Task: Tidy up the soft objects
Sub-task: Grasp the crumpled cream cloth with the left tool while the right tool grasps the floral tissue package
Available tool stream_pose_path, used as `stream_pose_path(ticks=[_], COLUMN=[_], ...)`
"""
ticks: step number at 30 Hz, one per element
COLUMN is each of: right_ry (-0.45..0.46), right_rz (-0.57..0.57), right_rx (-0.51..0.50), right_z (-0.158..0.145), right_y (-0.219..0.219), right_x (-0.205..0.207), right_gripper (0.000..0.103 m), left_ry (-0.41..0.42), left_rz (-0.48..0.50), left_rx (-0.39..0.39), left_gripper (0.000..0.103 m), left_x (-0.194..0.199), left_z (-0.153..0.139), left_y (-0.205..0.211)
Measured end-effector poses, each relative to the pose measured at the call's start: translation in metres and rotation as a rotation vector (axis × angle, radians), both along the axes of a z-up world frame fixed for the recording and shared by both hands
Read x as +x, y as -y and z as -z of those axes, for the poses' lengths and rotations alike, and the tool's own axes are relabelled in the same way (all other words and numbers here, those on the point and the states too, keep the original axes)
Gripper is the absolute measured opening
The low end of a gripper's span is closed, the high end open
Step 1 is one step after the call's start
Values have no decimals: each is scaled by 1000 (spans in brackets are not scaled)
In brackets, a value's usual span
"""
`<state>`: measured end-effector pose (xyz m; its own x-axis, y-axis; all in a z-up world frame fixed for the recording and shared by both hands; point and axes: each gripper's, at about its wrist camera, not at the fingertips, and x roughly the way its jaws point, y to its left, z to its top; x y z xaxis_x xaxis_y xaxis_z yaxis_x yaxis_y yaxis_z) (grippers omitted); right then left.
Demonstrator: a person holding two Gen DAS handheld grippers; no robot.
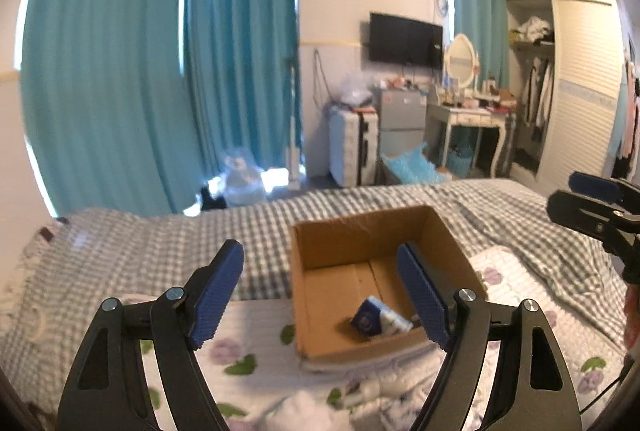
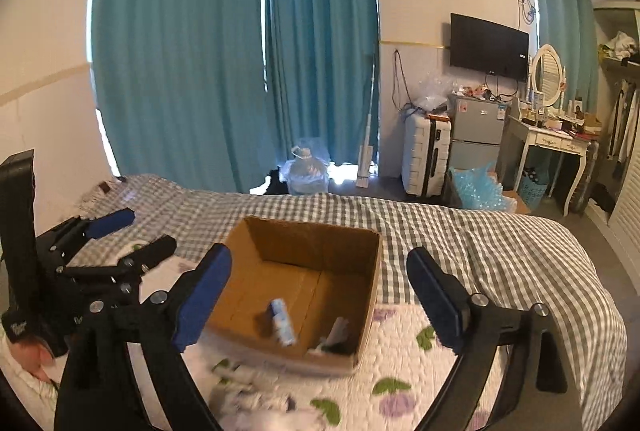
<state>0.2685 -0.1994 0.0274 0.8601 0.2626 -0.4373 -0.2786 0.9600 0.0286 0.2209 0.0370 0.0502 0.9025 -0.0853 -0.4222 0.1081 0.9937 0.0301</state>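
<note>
With both tools raised over the bed, nothing is held. Left gripper (image 1: 320,295), lower centre of the left wrist view: fingers spread wide, empty. Centre: cardboard box (image 1: 316,311) on the floral quilt (image 1: 256,327), holding a blue-and-white tissue pack (image 1: 380,321) near its front wall, plus something dark in the front right corner, unclear what. Right gripper (image 2: 318,295): fingers also wide apart, empty. Remaining soft items look like the blurred white fabric (image 2: 256,403) at bottom of frame, just in front of the box. My call: drop low, pinch a bunched fold rather than a flat edge, lift clear of the box rim before releasing.
</note>
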Motion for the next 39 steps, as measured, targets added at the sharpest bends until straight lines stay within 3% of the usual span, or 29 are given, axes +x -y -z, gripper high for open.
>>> stream_pose_path(ticks=[1,3,7,14,17,22,25,27,30,35,39], right_ry=[5,21,34,-72,-99,-162,-165,-190,-224,-234,-247], right_rz=[-1,1,4,-18,-8,-28,-23,-26,-27,-8,-1], right_rx=[-8,-35,-72,-96,-137,-160,-167,-156,-120,-109,-102], right_z=[-3,-5,4,70,98,137,149,156,162,164,167], right_y=[1,-2,-10,-31,-36,-38,-35,-34,-29,-24,-21], right_x=[-10,-30,-56,-69,-73,-72,-68,-65,-61,-60,-62], right_gripper=[92,93,93,93,93,93,93,93,93,93,93], left_ry=[9,37,34,-106,-203,-285,-359,-405,-443,-497,-540], left_rz=[-14,-28,-60,-64,-64,-58,9,3,-26,42,29], left_rx=[14,34,12,-12,-30,-6,-103,-139,-81,-34,-1], left_gripper=[81,92,92,92,92,92,92,92,92,92,92], left_x=[-5,-28,-50,-61,-56,-59,-65,-66,-65,-65,-59], left_z=[-3,-6,6,69,102,139,156,167,180,201,219], left_y=[-1,-1,-5,-3,-4,-4,-7,-9,-3,21,27])
